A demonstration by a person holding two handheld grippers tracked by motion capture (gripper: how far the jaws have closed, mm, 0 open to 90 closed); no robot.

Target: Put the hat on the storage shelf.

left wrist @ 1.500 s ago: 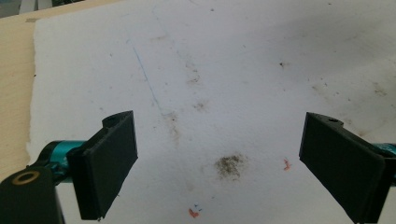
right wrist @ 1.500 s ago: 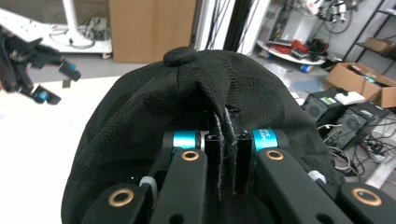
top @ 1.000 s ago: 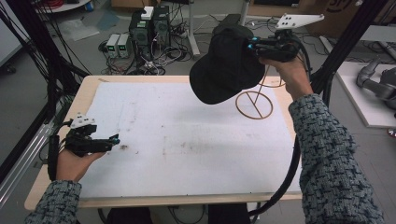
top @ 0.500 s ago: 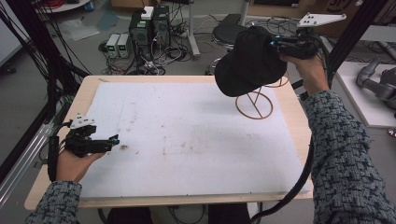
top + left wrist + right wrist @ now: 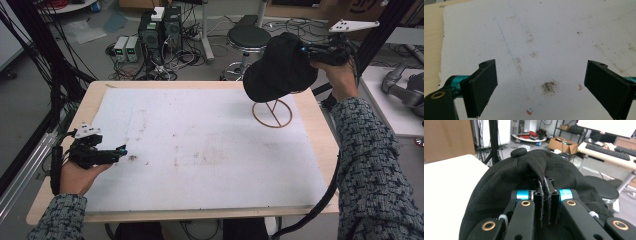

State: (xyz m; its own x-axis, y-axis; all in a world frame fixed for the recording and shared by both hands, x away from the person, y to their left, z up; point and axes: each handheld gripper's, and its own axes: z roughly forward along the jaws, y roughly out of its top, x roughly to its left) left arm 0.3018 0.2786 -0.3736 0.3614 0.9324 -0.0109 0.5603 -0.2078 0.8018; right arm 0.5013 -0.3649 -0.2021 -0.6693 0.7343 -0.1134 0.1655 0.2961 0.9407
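A black cap (image 5: 280, 67) hangs in the air over the table's far right, and my right gripper (image 5: 310, 52) is shut on its fabric. In the right gripper view the jaws pinch a fold of the cap (image 5: 529, 172) between them. Directly below the cap stands a wooden stand with a ring base (image 5: 272, 114); its upright disappears under the cap. My left gripper (image 5: 120, 150) rests low at the table's near left, open with nothing between its pads (image 5: 482, 87), just above the stained white mat (image 5: 544, 45).
A white mat (image 5: 200, 145) covers most of the wooden table (image 5: 320, 130). Beyond the far edge are a black stool (image 5: 250, 37), cables and power boxes (image 5: 127, 47) on the floor. A grey machine (image 5: 405, 90) lies on a side table at right.
My right gripper has carried the cap to the right and slightly down, bringing it over the wooden stand. The left gripper has stayed put.
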